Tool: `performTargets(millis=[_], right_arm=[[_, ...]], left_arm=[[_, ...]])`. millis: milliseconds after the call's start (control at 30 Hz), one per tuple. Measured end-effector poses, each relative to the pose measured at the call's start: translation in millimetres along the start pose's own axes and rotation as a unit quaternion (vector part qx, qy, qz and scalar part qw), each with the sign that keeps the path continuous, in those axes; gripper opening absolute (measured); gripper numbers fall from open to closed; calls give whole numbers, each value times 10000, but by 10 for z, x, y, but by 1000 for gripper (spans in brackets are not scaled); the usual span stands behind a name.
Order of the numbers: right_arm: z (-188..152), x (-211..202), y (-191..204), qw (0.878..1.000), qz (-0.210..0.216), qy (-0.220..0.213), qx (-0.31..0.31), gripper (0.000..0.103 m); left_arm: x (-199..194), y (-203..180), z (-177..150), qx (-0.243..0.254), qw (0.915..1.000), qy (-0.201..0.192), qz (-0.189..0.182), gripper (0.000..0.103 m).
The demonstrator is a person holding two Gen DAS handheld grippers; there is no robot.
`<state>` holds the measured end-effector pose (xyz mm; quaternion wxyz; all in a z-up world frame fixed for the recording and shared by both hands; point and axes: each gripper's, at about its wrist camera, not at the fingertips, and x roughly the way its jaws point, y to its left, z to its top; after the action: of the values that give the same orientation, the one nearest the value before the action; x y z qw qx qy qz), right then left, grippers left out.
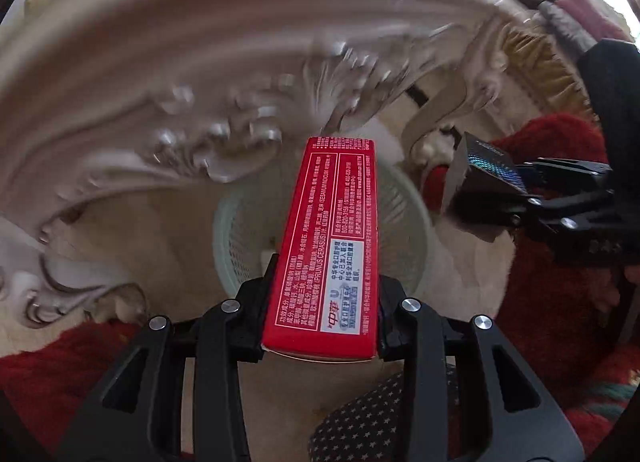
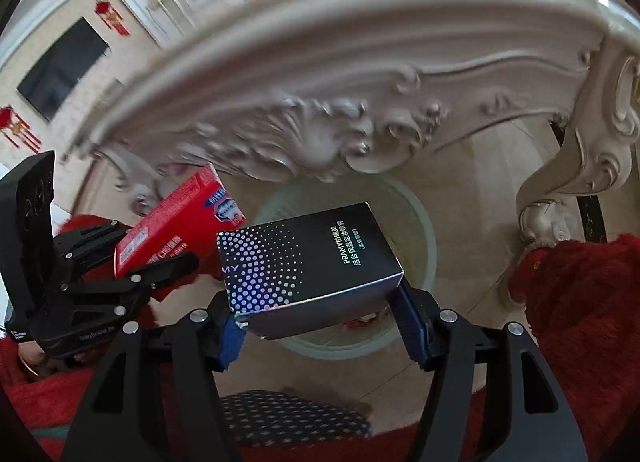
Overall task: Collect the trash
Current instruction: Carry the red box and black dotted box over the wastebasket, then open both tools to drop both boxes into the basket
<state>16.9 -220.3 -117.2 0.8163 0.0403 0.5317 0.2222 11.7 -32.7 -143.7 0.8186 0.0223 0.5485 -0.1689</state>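
My left gripper [image 1: 320,314] is shut on a long red toothpaste box [image 1: 328,238], which points forward over a pale green mesh waste basket [image 1: 408,217] on the floor below. My right gripper [image 2: 318,322] is shut on a black box with iridescent dots [image 2: 308,266], held above the same waste basket [image 2: 420,238]. In the right wrist view the left gripper [image 2: 160,262] appears at the left with the red box [image 2: 180,221]. In the left wrist view the right gripper [image 1: 532,197] shows at the right with the black box [image 1: 484,173].
An ornate cream carved table edge [image 2: 360,73] arches over the basket, with a curved leg [image 2: 560,189] at the right. Red fluffy fabric [image 2: 580,302] lies on both sides. A star-patterned dark slipper [image 2: 288,418] is near the bottom. A wall TV [image 2: 64,69] is at the far left.
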Motion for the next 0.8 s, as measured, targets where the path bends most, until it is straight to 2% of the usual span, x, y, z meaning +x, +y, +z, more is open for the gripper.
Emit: performTargets(millis=[67,167,233,267,367,600,800], right_arm=[[-81,113,-47,9999,76,127,76,61],[-76,241,-102,9994,61,284,167,62],[-91,244,-109,9993,-114,319,142,68],[-104,235,-135,9992,-149,316,168,76],[-112,205,-187,9990,-11,300,324,76],[-165,96,-176,9994,-34,223,277,76],[-166,-67,85,9989,-330,-19,-337,76]], left_arm=[[155,47,9,-96,9999,132,-38,40],[267,64,23,-254,9993,261,-98,72],[310,75,30,-249,9993,281,-40,72],[328,77,27,-200,9993,322,-2,72],[329,97,-51,-187,9992,334,81,72],[121,148,-49,-331,9993,176,24,72],[-275,106,7,-303,9993,-154,163,72]])
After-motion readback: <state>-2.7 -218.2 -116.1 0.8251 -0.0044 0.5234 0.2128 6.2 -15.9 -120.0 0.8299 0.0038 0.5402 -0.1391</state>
